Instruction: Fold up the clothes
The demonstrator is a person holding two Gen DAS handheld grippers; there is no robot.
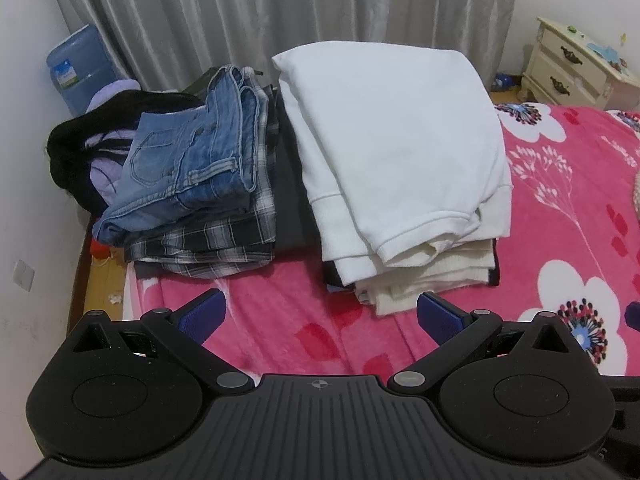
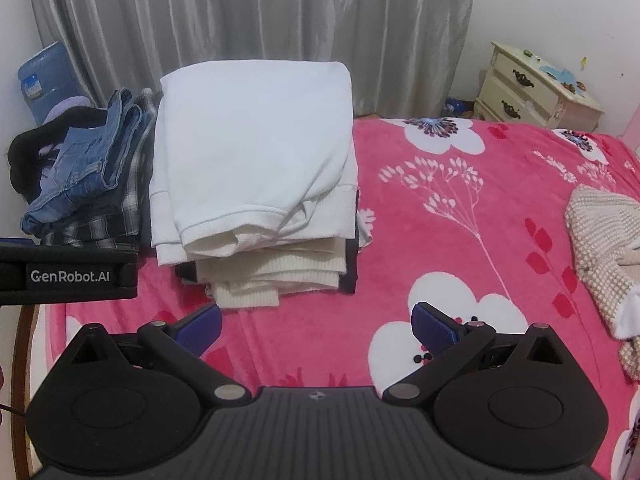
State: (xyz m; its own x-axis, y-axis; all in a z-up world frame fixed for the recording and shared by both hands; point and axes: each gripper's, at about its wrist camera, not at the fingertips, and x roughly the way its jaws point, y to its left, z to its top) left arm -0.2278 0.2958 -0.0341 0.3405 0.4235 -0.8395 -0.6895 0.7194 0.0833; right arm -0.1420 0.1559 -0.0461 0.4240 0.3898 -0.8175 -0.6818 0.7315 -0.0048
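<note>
White folded sweatshirt [image 2: 252,148] tops a neat stack near the pink floral bed's [image 2: 460,216] far-left corner; both grippers, left [image 1: 320,316] and right [image 2: 316,326], hover empty, fingers apart, probably between garments.

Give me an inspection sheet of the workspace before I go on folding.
Surface: pink floral blanket covers the bed.
Job's things: folded white sweatshirt tops a stack of cream knits; folded jeans top a plaid pile beside it; unfolded beige knit garment lies at right.
Clutter: black and lilac garments heaped by the wall.
Grippers: left gripper open, empty; right gripper open, empty.
Cables: nothing seen.
Surroundings: grey curtain, blue water jug, cream nightstand.
</note>
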